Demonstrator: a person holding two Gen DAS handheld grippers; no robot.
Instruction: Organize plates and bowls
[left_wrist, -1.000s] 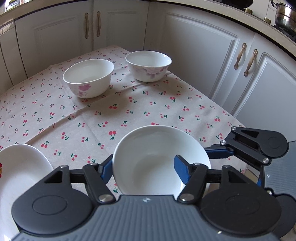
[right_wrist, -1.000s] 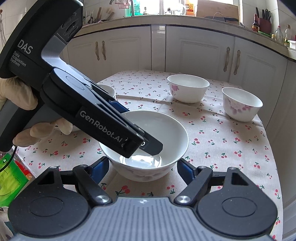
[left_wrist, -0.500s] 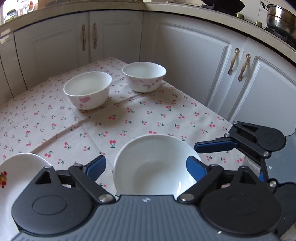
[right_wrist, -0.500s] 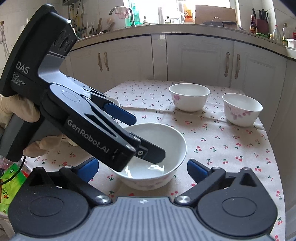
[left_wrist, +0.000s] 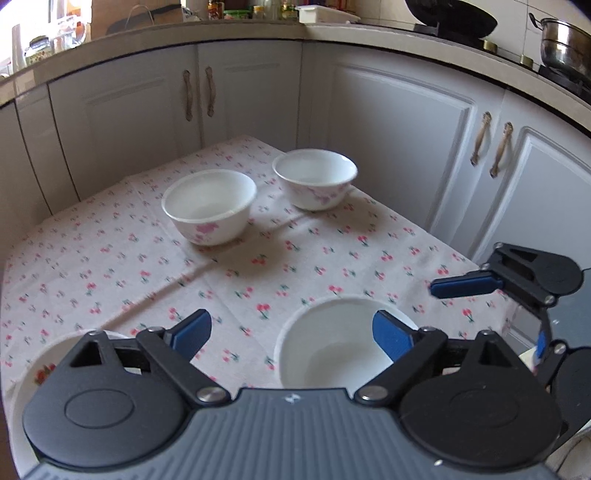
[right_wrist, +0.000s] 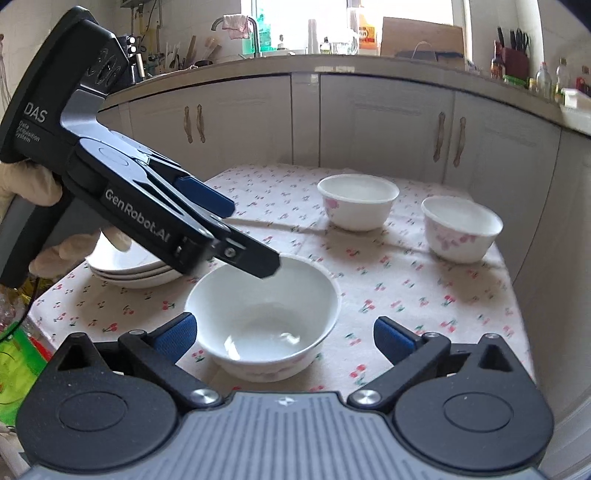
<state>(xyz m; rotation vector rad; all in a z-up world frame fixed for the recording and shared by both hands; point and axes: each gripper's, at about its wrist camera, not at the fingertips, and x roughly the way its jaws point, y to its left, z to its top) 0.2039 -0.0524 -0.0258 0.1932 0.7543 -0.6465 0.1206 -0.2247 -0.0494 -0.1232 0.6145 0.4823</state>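
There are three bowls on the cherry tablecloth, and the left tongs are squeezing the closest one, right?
Not quite. The left tongs are open and squeezing nothing; the left wrist view shows their blue fingers spread wide, off the closest bowl. The rest holds: three bowls sit on the cherry tablecloth, counting the two far bowls.

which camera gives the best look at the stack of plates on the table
The right wrist view. It shows the stack of plates side-on, its layered rims visible, though the left tongs cover part. The left wrist view catches only one plate's rim at the lower-left edge, behind the tongs' body.
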